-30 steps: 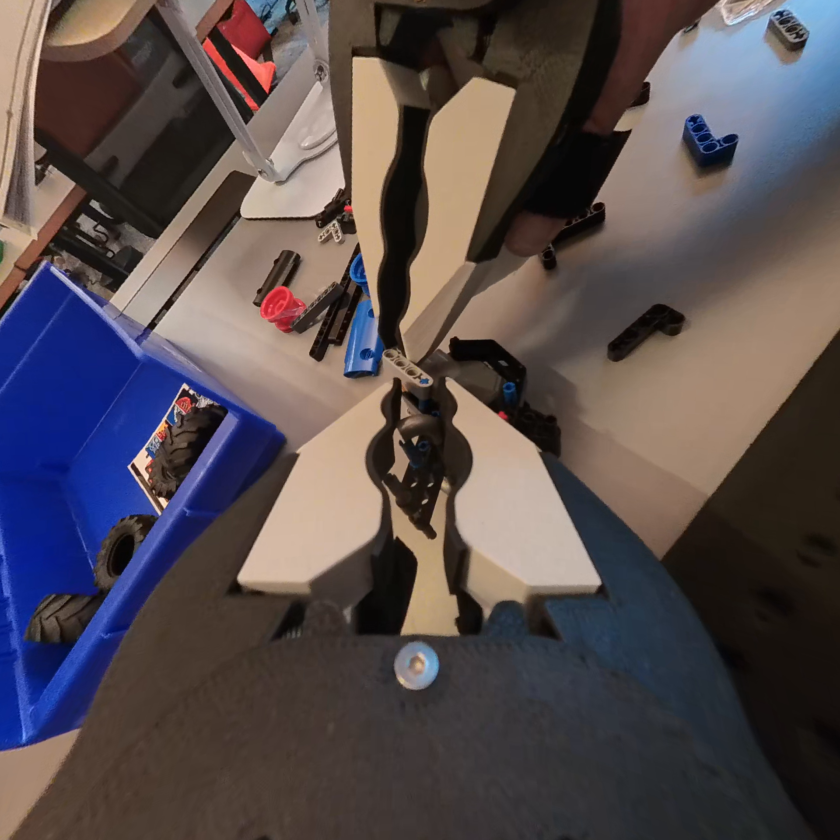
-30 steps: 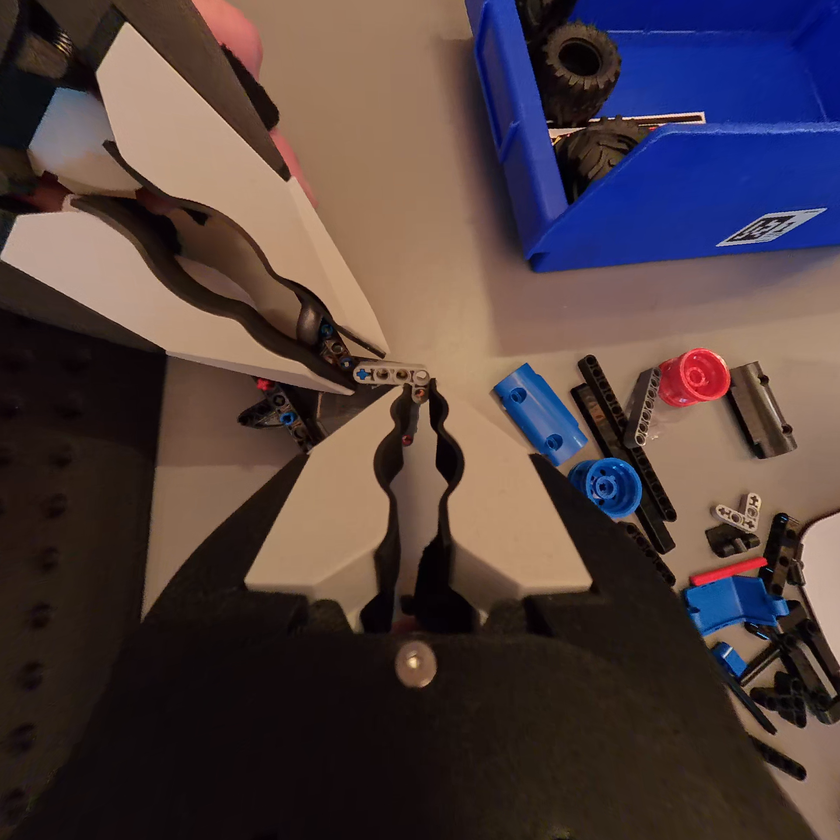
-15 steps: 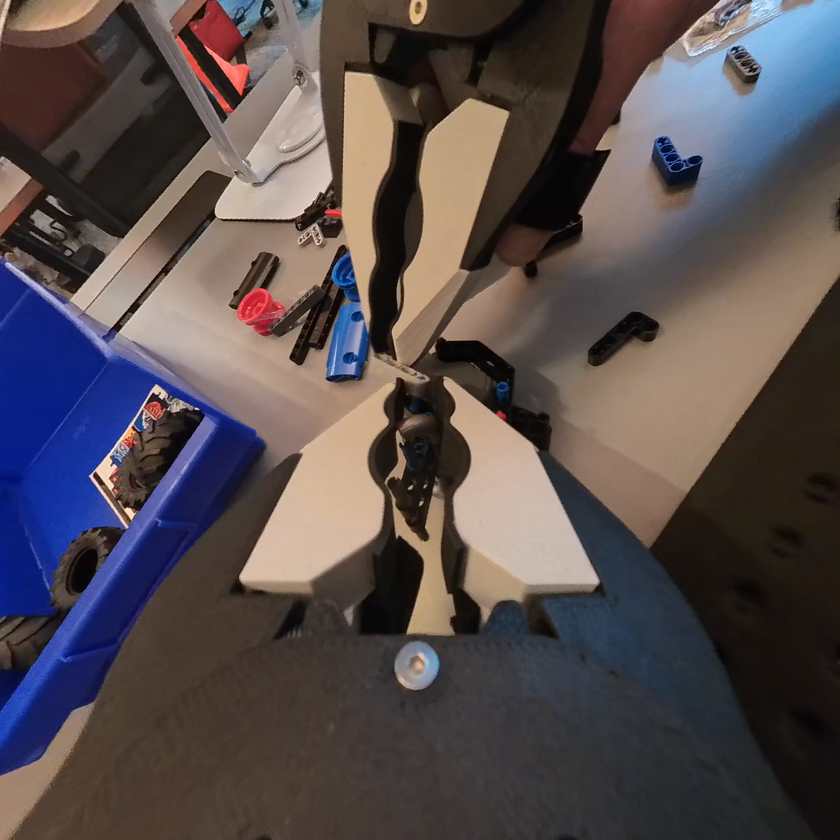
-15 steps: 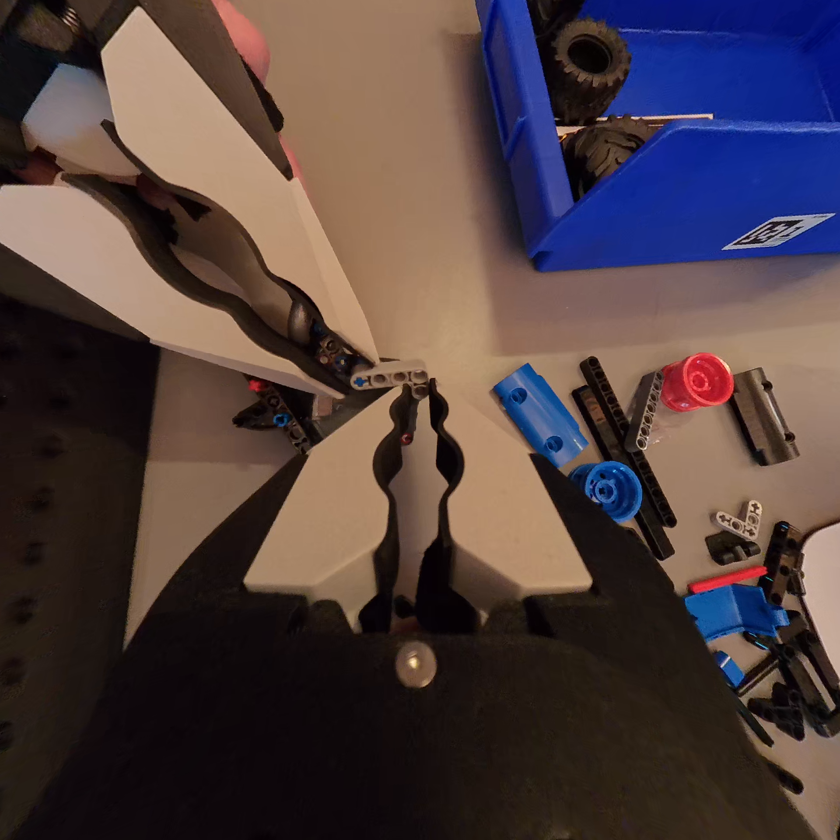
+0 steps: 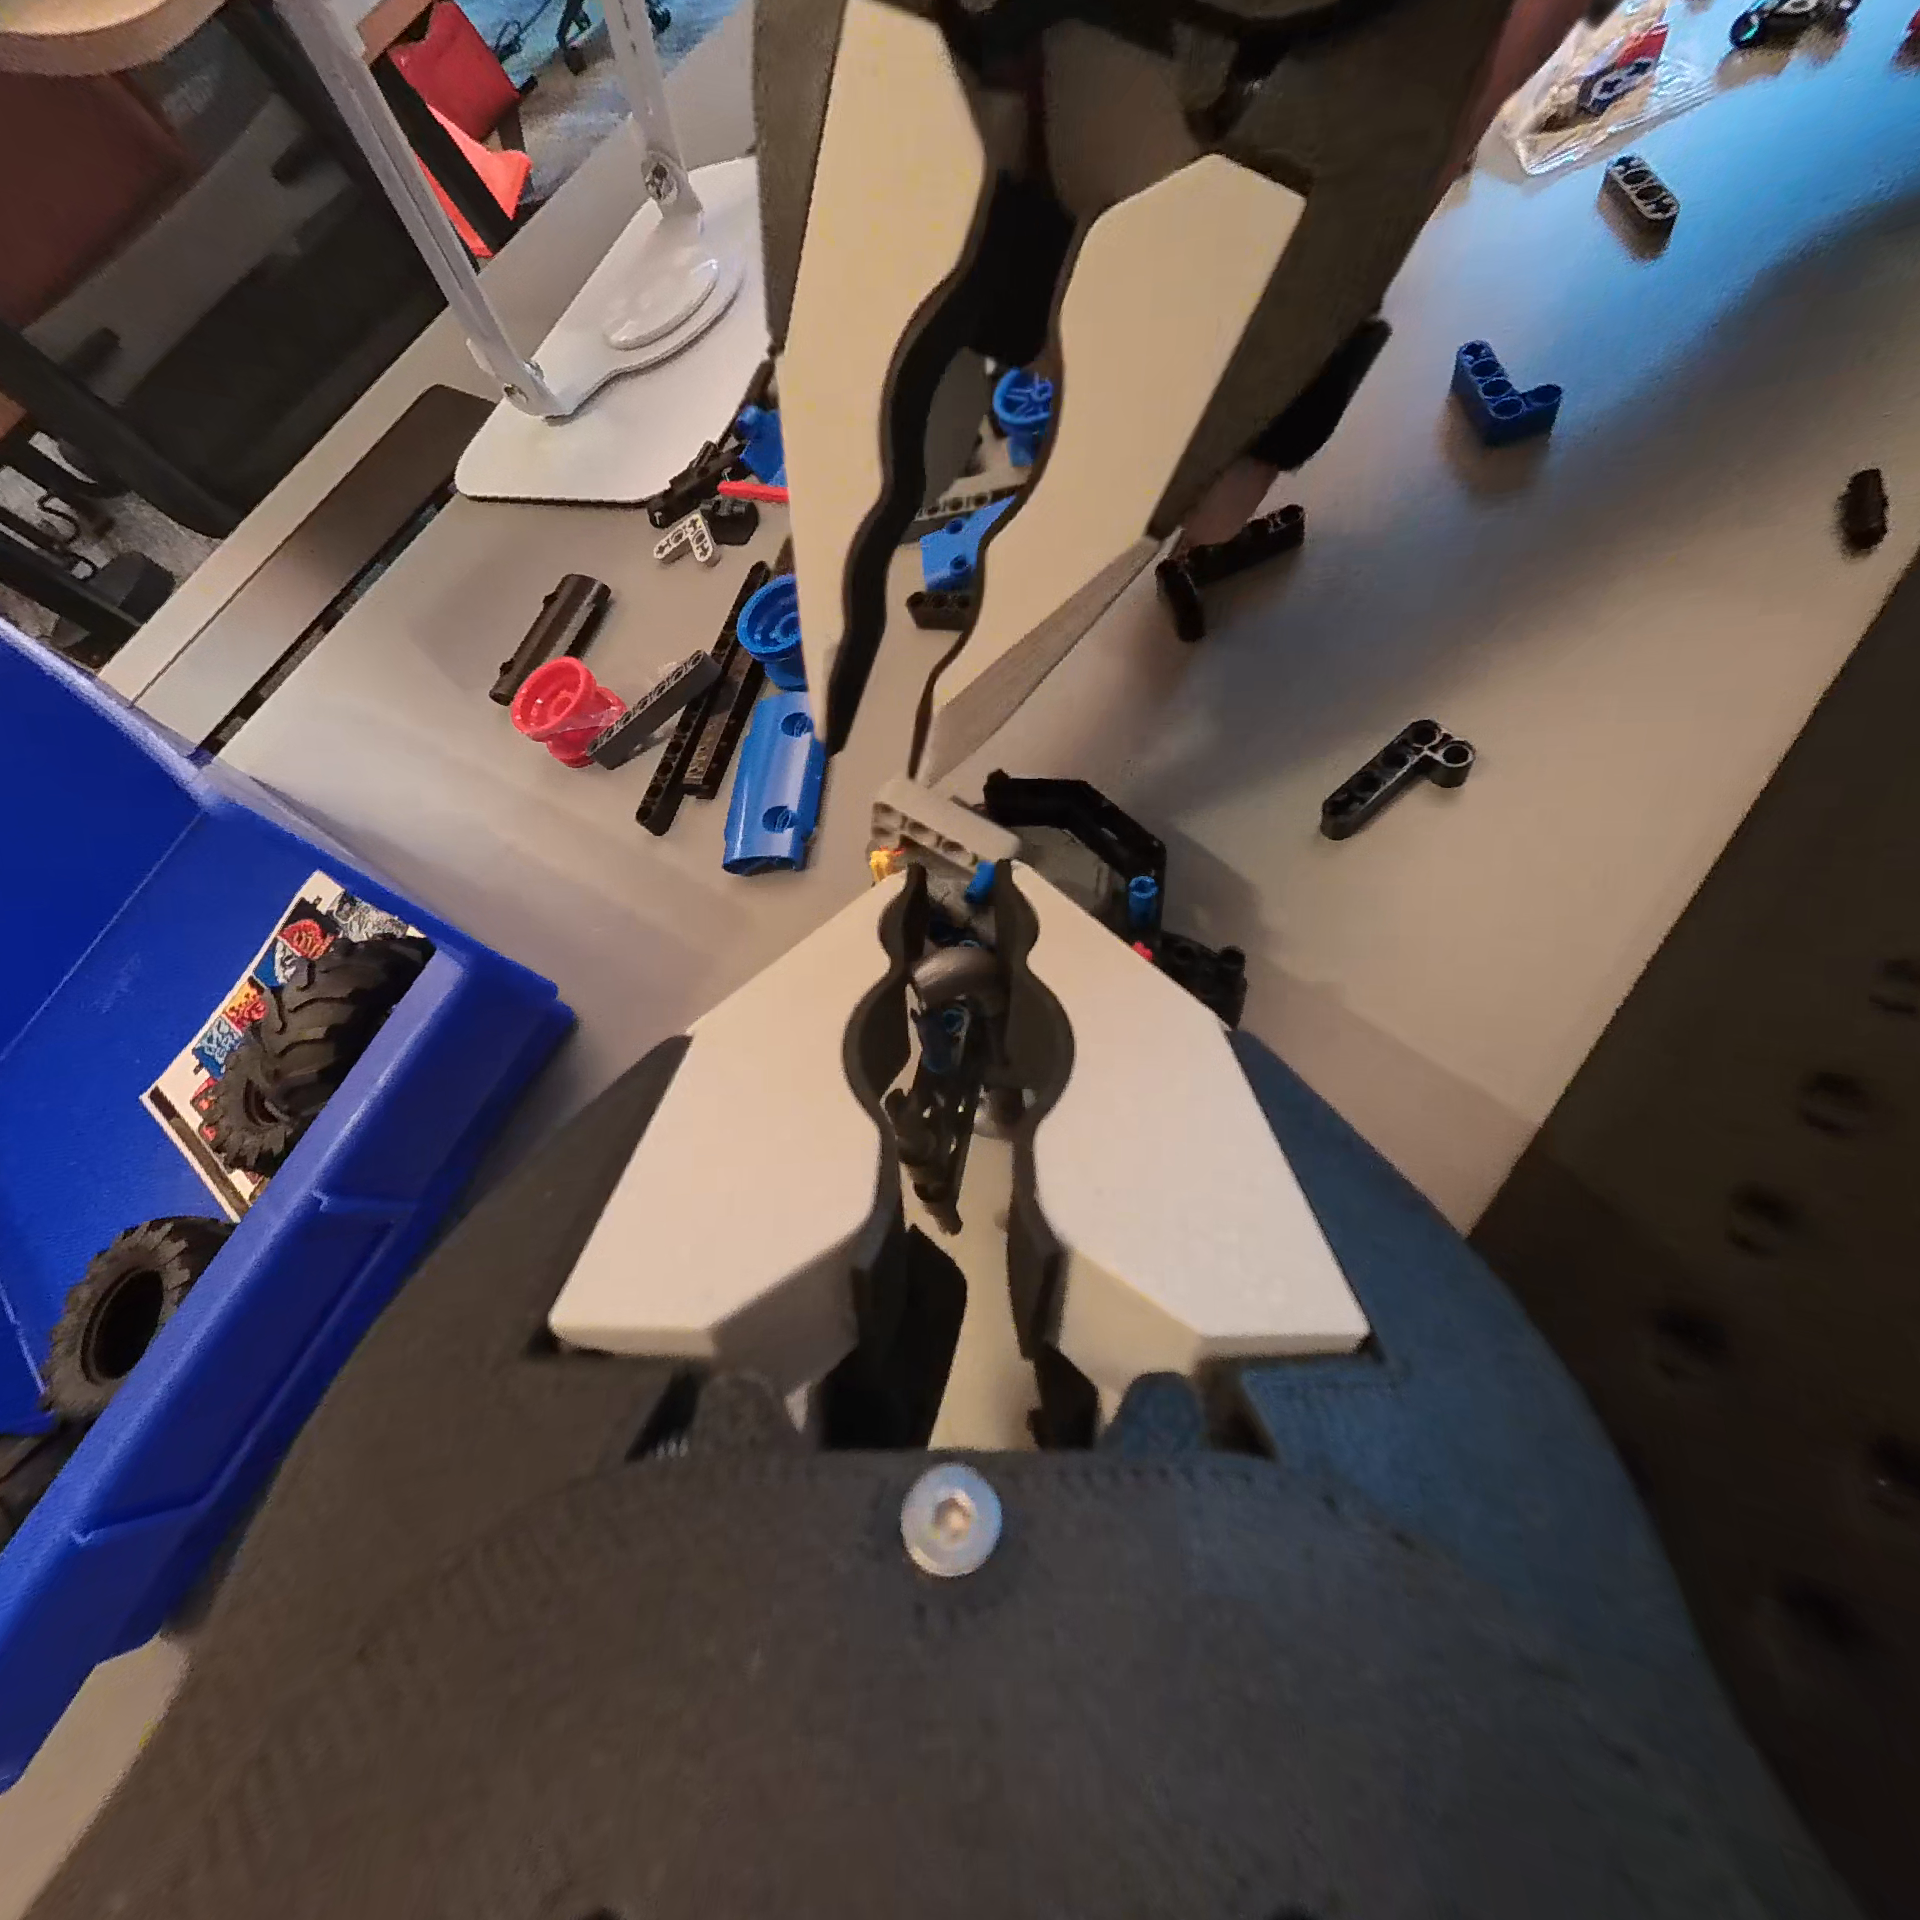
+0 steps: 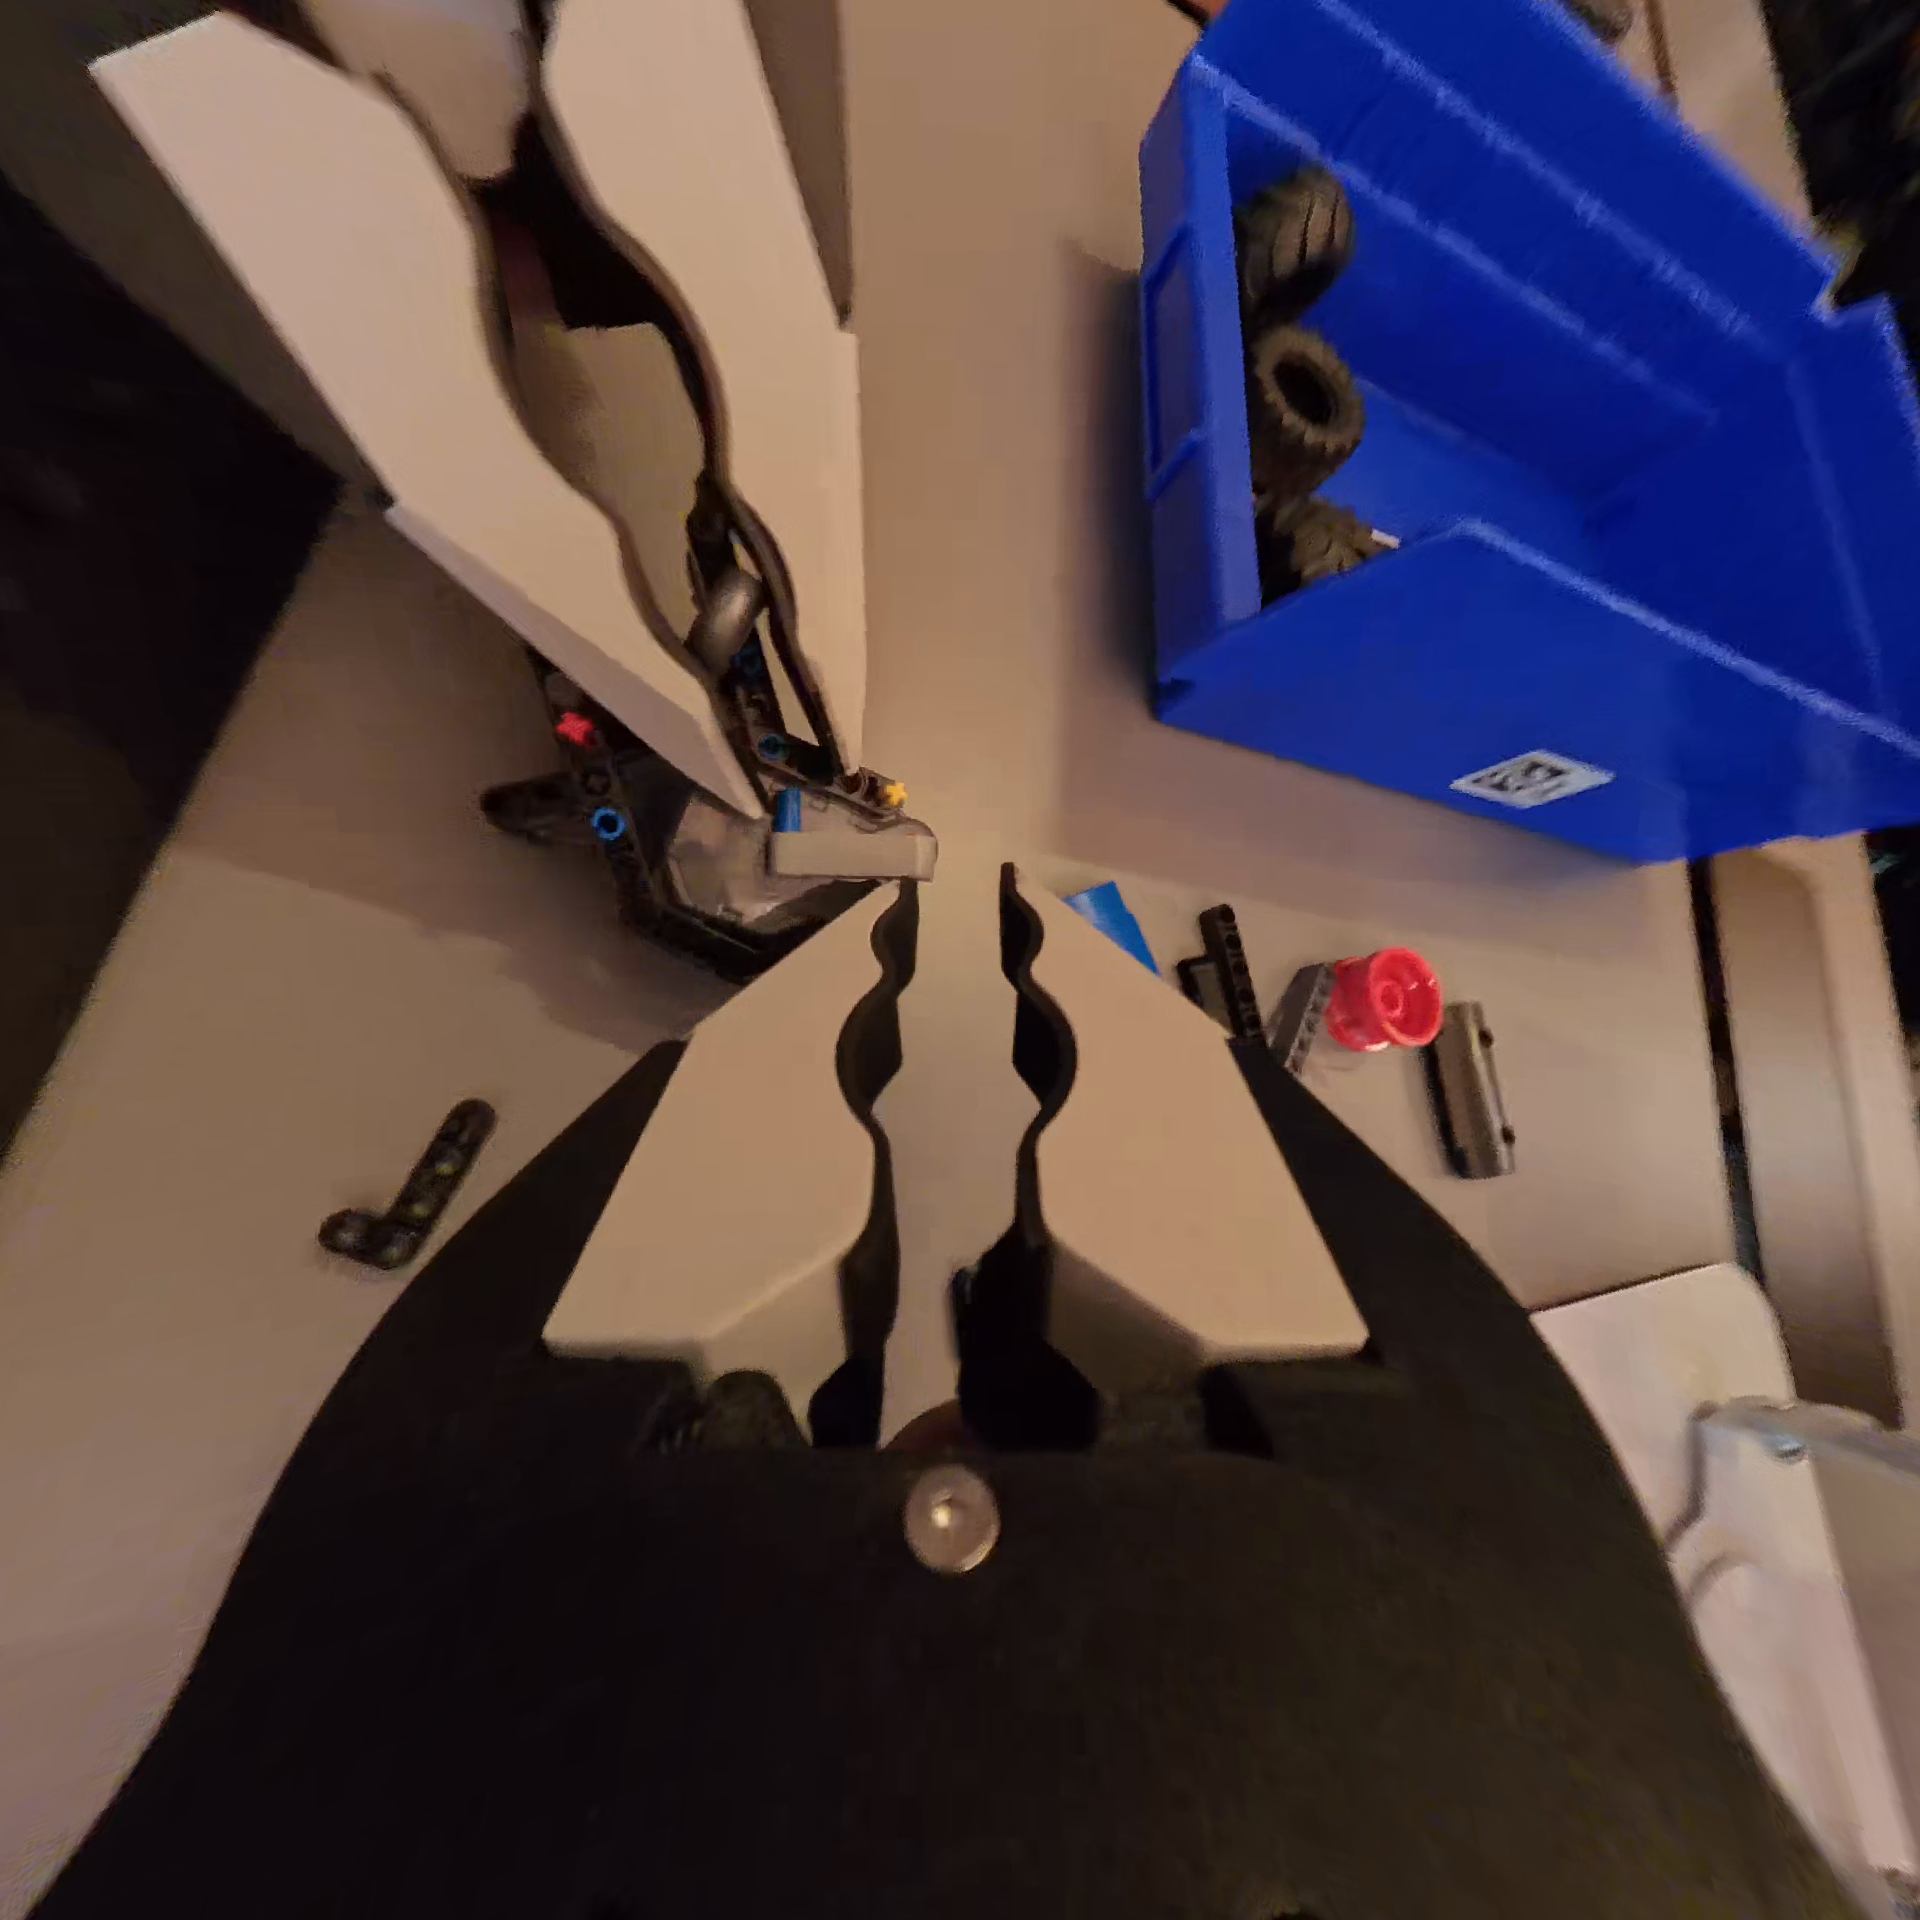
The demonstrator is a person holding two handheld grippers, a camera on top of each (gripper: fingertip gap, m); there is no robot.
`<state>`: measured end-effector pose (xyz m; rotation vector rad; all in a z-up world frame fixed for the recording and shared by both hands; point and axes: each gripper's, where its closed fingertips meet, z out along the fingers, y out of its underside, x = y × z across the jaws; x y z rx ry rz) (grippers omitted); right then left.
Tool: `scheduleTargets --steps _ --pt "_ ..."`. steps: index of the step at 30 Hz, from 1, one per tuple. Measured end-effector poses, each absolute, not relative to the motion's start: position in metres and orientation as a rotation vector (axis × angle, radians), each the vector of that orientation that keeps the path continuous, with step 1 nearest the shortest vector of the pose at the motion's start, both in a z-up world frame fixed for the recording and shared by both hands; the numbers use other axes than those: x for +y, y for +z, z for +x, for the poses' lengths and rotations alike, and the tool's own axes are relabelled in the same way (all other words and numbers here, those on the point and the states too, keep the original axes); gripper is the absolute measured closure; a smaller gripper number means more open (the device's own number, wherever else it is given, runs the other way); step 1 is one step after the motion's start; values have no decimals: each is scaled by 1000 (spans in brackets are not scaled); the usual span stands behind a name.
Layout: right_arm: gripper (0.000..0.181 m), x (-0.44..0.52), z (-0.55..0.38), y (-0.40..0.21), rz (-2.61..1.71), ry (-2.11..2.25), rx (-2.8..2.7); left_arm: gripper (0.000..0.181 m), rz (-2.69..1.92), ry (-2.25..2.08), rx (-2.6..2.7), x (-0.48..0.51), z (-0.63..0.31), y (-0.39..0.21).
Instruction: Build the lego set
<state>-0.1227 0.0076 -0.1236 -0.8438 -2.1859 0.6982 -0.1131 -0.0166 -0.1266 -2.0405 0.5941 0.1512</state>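
Black and blue beams of the lego assembly (image 5: 951, 1049) sit clamped in the left gripper (image 5: 954, 883), its grey beam (image 5: 940, 826) poking past the tips over the tabletop (image 5: 1351, 935). Just beyond, the right gripper (image 6: 958, 883) hangs with jaws parted and empty. Farther off lie a red hub (image 6: 1387, 997) and loose black beams; the blue bin (image 6: 1558, 707) holds black tyres (image 6: 1299, 400).

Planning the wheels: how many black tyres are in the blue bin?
3 tyres in the blue bin: one at its far end, one in the middle, one nearest the front wall. More may be hidden.
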Motion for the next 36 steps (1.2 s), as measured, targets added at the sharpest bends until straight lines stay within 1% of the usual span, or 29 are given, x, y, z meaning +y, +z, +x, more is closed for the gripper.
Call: scheduleTargets --steps 3,4,5,7,12,16,19,20,23,29,33,36 --pt "170 1 -119 -125 -735 699 -2205 170 -2042 156 610 -17 -113 -127" --pt "178 1 -119 -127 -741 701 -2212 170 -2042 159 618 -17 -113 -127" --pt "181 1 -121 -127 -748 721 -2202 169 -2041 161 625 -17 -113 -127" --pt "181 0 -123 -127 -784 777 -2196 168 -2038 178 630 -17 -114 -126" --pt "181 0 -123 -125 -915 892 -2211 145 -1988 250 632 -18 -111 -115" --pt "181 1 -121 -123 -1089 1014 -2208 139 -1961 423 681 -18 -112 -109" --pt "181 2 -119 -123 -1204 1111 -2206 142 -1953 520 737 -18 -108 -111" --pt "181 1 -118 -123 -1166 1101 -2218 144 -1960 548 754 -18 -107 -113" --pt "179 6 -115 -131 -1053 934 -2260 153 -1971 538 766 -18 -103 -116" --pt "172 -1 -107 -128 -869 905 -2321 152 -2004 516 774 -20 -104 -117" --pt "173 -6 -101 -126 -631 855 -2363 153 -2018 493 787 -22 -105 -118" --pt "168 -10 -97 -126 -470 818 -2400 153 -2020 452 805 -23 -105 -119"
